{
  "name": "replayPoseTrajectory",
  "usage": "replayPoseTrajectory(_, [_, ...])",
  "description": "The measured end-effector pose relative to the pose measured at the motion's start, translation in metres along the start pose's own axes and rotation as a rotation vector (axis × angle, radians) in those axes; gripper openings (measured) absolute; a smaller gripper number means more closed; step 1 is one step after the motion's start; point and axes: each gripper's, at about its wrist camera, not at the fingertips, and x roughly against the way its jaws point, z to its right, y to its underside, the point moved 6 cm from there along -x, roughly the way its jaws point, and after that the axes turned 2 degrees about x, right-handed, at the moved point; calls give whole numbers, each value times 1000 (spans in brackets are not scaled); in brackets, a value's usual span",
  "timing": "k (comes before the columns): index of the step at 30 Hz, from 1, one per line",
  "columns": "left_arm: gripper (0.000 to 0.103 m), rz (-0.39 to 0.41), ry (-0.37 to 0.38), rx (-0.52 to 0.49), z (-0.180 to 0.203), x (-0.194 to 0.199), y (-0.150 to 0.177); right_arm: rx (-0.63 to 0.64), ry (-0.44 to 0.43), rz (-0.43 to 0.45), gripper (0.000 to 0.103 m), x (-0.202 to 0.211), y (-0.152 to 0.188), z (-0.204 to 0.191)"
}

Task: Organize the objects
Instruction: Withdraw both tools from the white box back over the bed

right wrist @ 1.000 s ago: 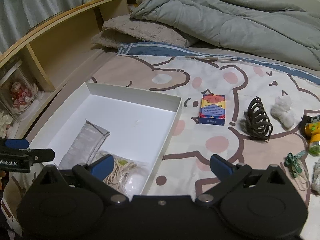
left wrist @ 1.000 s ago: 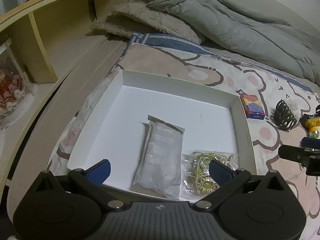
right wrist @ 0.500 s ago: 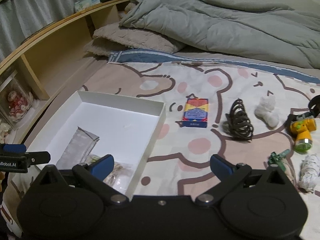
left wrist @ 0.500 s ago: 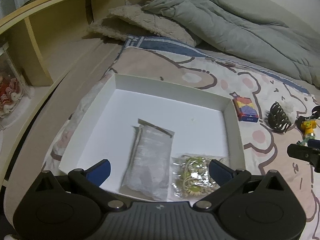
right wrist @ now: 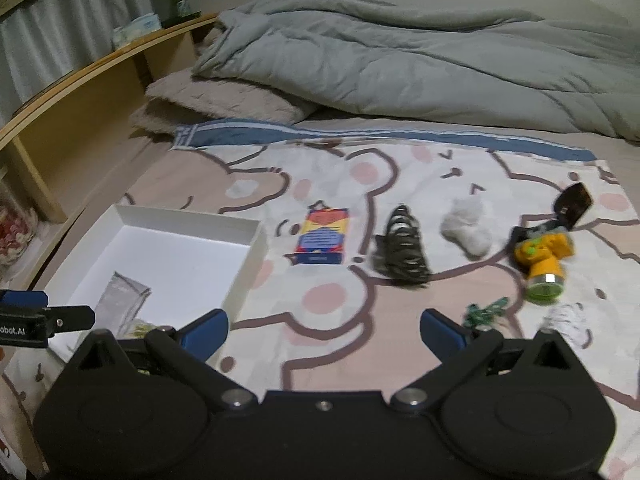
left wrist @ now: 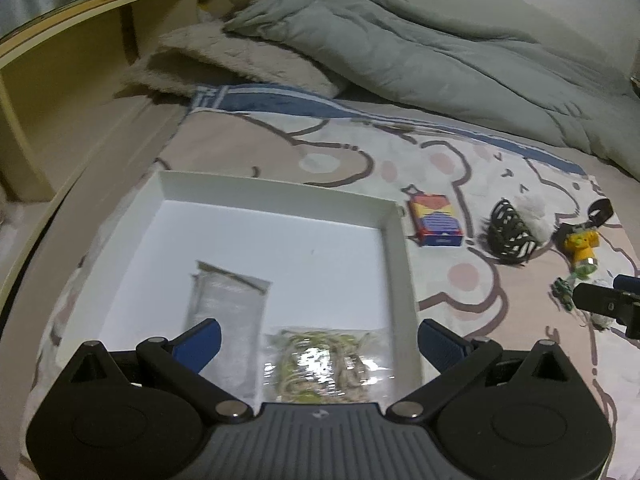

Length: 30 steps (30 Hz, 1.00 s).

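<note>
You are between pickups: both grippers hang with jaws spread wide and nothing between them. Your left gripper (left wrist: 318, 338) sits low over the near edge of the white box (left wrist: 394, 236), which already holds 2 items, a grey foil pouch (left wrist: 230, 304) and a clear bag of coiled cords (left wrist: 328, 360) lying just beside it. Your right gripper (right wrist: 324, 330) hovers over the bedspread (right wrist: 340, 320), facing the things not yet sorted.

Those lie in a loose row to the right of the box: a colourful card box (right wrist: 322, 236) nearest it, then a dark claw clip (right wrist: 402, 250), a white fluffy wad (right wrist: 468, 228), and a yellow flashlight (right wrist: 542, 260). A small green piece (right wrist: 486, 310) and a white bundle (right wrist: 566, 320) lie closer to you; both are blurred, so what they are is probably not worth guessing.

Your next move is likely a reach with the right gripper. The card box is the closest to the white box; line the jaws across its narrow sides, then close.
</note>
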Motion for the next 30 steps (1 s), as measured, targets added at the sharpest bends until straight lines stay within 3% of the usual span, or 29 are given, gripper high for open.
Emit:
replayPoseTrajectory(15, [103, -20, 61, -80, 69, -21, -5, -37, 122, 16, 103, 18, 8, 76])
replayPoseTrajectory(25, [103, -11, 91, -65, 102, -32, -11, -44, 234, 51, 103, 21, 10, 118])
replayPoseTrajectory(30, [103, 6, 95, -54, 114, -37, -15, -126, 200, 69, 103, 20, 9, 137])
